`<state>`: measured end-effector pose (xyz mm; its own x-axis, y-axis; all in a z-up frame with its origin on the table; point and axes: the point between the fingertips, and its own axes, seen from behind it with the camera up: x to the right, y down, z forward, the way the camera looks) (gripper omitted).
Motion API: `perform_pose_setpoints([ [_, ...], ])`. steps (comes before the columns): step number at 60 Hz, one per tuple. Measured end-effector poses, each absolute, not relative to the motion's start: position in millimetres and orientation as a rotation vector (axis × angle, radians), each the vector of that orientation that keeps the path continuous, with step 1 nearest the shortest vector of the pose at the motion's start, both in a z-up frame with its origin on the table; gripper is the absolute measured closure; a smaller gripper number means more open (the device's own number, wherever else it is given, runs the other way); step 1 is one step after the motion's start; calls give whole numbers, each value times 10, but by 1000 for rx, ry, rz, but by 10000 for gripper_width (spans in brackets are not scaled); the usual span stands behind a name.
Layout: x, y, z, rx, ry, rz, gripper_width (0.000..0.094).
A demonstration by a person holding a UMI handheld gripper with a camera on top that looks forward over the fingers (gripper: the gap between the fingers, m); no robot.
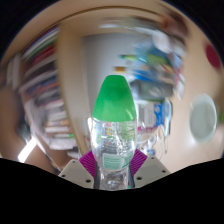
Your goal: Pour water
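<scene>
A clear plastic water bottle (pixel 113 145) with a green top (pixel 112 100) and a pale label stands upright between my fingers. My gripper (pixel 113 162) is shut on the bottle, with a purple pad (pixel 87 162) pressed on its left side and the other pad (pixel 139 160) on its right side. The bottle is held up, with the room behind it. Its lower end is hidden below the fingers.
Bookshelves (pixel 45 80) stand at the left. A white wall or door (pixel 100 60) is behind the bottle. A cluttered shelf with colourful items (pixel 160 65) is at the right, and a round pale object (pixel 203 118) lies further right.
</scene>
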<state>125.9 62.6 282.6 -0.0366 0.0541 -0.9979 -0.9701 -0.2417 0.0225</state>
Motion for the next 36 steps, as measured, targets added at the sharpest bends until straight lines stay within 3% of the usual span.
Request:
perform_pose_setpoints([
  [3,1449,565,3142,-1413,844,1210,537],
  [10,2141,478,3878,-1426,462,669,535],
  [16,2895,378,4031,-1414,325,255,530],
  [22,3646,327,3589,-1427,301,-77,505],
  [31,4249,257,2254,-1598,314,-286,505],
  [36,4332,229,1701,-1658,331,-250,506],
])
